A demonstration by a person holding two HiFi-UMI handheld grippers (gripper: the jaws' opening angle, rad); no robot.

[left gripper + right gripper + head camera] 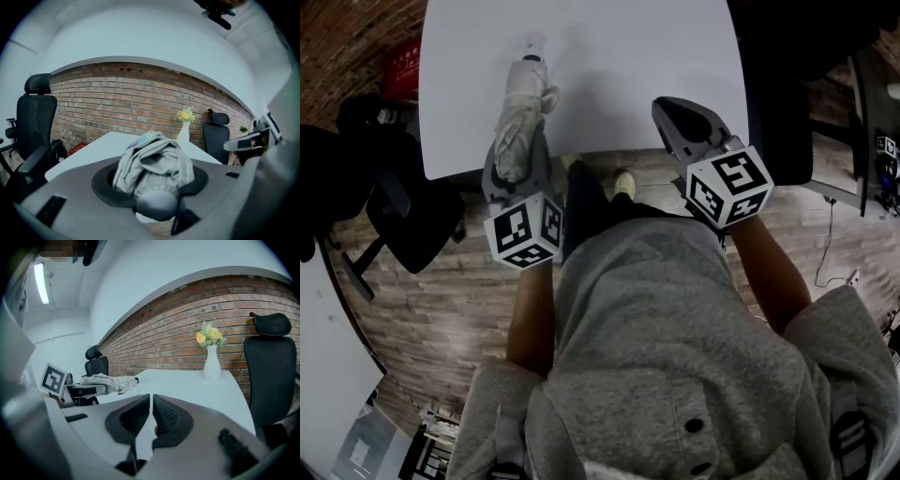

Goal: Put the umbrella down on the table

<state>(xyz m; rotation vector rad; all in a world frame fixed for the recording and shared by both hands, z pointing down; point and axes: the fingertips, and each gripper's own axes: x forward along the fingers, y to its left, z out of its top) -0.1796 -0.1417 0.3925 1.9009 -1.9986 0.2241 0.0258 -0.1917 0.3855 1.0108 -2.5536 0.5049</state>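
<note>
At the far left, a black office chair [412, 216] stands on the wood floor beside the white table [656, 56]. Right of it, the left gripper [517, 155] has its jaws clamped on either side of the folded grey umbrella [523, 112]. The bunched fabric fills the gap between the pads. The umbrella points away from the person, its far end reaching over the near left part of the tabletop and its handle end at the table's near edge. Whether it touches the surface cannot be told. Further right, the right gripper [151, 404] hangs over the table's near right edge. Its fingers are pressed almost together with only a sliver between them, and nothing is in them. On the table's far right side, by the brick wall, a white vase [212, 363] holds yellow flowers [209, 336]. A second black chair [272, 366] stands just right of it.
</note>
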